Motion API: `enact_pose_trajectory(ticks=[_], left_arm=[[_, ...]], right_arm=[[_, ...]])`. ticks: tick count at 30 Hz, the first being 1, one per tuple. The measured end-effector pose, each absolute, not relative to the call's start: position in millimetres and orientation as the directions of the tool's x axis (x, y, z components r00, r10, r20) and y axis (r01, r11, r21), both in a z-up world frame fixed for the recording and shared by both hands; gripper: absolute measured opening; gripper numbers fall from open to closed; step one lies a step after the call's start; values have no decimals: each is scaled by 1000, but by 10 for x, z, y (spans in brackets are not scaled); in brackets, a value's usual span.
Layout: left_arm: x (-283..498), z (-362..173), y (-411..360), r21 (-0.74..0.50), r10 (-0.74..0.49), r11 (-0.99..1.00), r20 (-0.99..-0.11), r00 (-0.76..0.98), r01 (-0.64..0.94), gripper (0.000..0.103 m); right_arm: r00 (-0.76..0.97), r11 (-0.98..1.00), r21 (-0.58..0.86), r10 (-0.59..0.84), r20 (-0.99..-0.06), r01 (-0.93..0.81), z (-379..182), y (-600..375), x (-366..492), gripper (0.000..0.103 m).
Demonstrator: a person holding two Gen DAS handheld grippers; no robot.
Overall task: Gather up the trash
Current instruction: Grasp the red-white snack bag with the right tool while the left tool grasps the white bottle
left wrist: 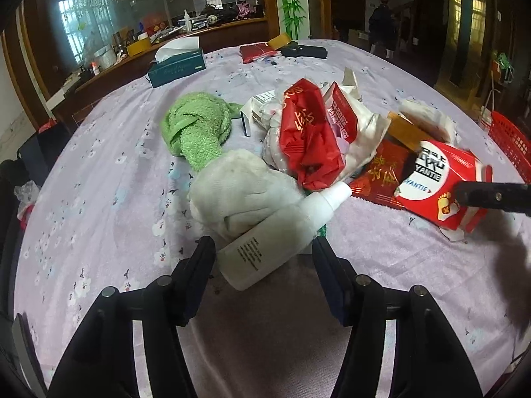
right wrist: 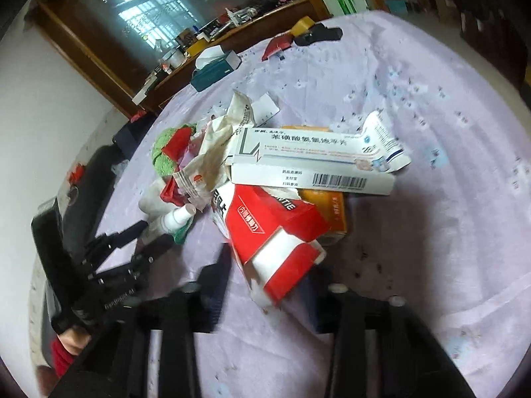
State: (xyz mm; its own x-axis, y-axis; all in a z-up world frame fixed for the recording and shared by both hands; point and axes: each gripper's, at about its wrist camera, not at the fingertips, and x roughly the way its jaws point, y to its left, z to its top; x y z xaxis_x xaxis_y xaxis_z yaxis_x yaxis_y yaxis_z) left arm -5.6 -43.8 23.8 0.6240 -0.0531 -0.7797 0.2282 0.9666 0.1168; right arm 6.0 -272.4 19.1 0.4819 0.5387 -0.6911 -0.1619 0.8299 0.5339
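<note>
A pile of trash lies on the lilac flowered tablecloth (left wrist: 99,182). A white plastic bottle (left wrist: 282,232) lies on its side with its base between the fingers of my open left gripper (left wrist: 264,252). Behind it are a white cloth (left wrist: 239,185), a green towel (left wrist: 195,129) and a crumpled red wrapper (left wrist: 308,139). A red and white carton (right wrist: 275,245) lies with its near end between the fingers of my open right gripper (right wrist: 268,272); it also shows in the left wrist view (left wrist: 441,185). A white medicine box (right wrist: 312,165) and a tube (right wrist: 381,139) rest on the pile.
A teal tissue box (left wrist: 177,66) and a red packet (left wrist: 257,52) sit at the table's far side. A red plastic basket (left wrist: 512,139) stands off the right edge. A wooden counter with clutter (left wrist: 159,33) runs behind the table. An orange box (right wrist: 332,212) lies under the carton.
</note>
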Motion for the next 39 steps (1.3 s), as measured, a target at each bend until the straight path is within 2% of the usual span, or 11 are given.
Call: enact_pose_trajectory(ticks=[1, 2, 5, 6, 12, 19, 32, 39], left_arm=[[-78, 245, -440, 112, -57, 967, -781, 621, 229, 41], [-97, 252, -439, 98, -72, 967, -784, 617, 237, 37], [-191, 279, -419, 51, -115, 966, -795, 595, 255, 32], [-206, 280, -416, 44, -123, 965, -796, 592, 260, 30], [-128, 269, -419, 24, -130, 968, -802, 584, 248, 31], [-51, 212, -467, 14, -132, 970, -804, 580, 241, 34], [-480, 605, -566, -67, -231, 962, -719, 656, 265, 32], [-564, 517, -743, -24, -212, 954, -761, 613, 299, 32]], right_arm=[[487, 827, 538, 543, -684, -165, 197, -2713, 49, 24], [497, 826, 535, 543, -677, -175, 225, -2693, 16, 22], [515, 821, 528, 555, -653, -216, 303, -2626, -65, 11], [525, 827, 515, 548, -652, -224, 333, -2610, -93, 11], [587, 872, 406, 485, -648, -273, 490, -2500, -202, 10], [596, 876, 394, 480, -644, -279, 507, -2529, -243, 8], [653, 872, 391, 482, -584, -293, 725, -2735, -566, 8], [665, 879, 386, 467, -583, -279, 746, -2859, -680, 8]])
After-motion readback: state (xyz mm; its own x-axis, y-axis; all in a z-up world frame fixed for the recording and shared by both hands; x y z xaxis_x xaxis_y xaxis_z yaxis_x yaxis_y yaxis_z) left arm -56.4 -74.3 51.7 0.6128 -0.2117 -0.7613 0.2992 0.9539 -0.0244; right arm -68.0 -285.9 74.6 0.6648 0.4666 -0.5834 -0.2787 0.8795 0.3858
